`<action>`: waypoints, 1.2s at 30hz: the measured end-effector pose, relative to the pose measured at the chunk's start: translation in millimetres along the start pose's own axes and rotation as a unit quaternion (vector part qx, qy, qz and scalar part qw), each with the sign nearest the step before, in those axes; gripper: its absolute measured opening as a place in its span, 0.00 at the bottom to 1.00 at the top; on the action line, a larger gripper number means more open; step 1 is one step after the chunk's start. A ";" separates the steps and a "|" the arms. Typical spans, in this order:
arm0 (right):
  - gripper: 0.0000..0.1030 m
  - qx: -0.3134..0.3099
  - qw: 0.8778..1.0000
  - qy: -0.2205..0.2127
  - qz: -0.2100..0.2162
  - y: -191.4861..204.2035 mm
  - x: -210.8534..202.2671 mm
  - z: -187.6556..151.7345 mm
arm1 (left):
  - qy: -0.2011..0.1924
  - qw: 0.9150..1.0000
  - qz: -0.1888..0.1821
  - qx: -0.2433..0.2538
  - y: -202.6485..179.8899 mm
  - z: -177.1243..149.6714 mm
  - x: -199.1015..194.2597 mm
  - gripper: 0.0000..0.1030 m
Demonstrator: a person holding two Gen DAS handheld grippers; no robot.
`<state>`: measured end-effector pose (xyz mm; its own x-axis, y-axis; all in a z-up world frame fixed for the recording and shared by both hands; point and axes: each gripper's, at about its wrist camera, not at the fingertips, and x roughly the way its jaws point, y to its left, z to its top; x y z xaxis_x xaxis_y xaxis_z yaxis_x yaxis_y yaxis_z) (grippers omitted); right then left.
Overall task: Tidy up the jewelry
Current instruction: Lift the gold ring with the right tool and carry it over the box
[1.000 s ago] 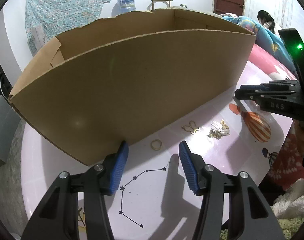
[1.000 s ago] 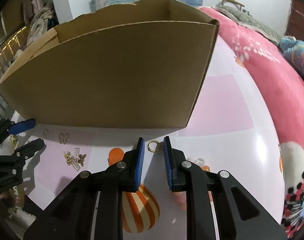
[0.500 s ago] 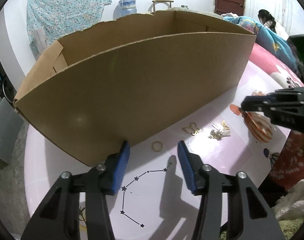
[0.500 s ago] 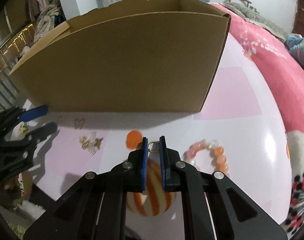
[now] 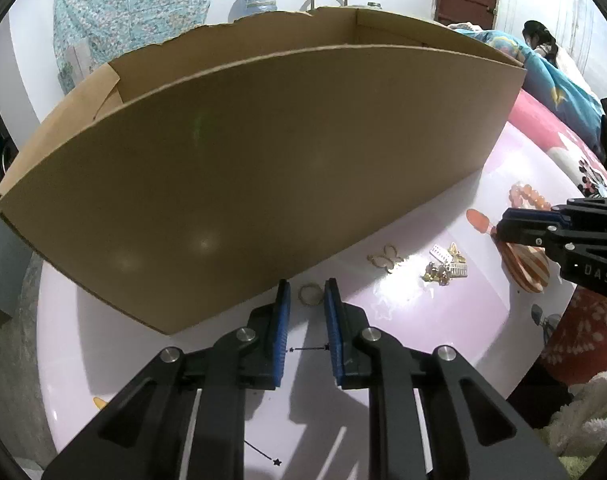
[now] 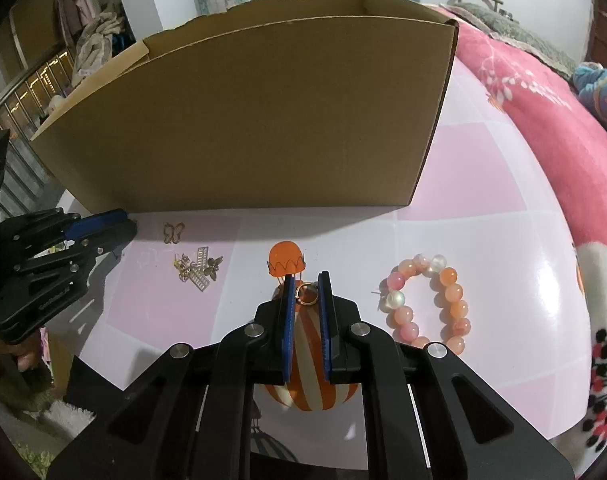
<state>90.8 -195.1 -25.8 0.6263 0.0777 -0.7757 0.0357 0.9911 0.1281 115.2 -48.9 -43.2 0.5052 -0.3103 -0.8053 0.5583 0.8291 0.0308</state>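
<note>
Two tools beside box wall (image 6: 243,120): right tool (image 6: 306,294) pinching gold ring (image 6: 306,294), left tool (image 5: 308,295) part-open, empty.

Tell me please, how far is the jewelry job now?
Nothing looks put away yet; the inside floor of the cardboard box is hidden. In hand: the right gripper is shut on a gold ring, and the left gripper is open around a second ring lying on the table. Left: the bead bracelet, butterfly piece and small pile of charms.
</note>
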 end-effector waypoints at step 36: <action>0.08 -0.019 0.993 -0.113 0.035 -6.8 -86.7 11.4 | -0.110 0.993 -0.043 0.009 -6.8 15.1 -103.0 0.10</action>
<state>45.2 -209.8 47.6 0.7855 0.1244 -0.6062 -0.0402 0.9878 0.1506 69.3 -29.6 48.5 0.5864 -0.4754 -0.6559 0.6157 0.7877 -0.0206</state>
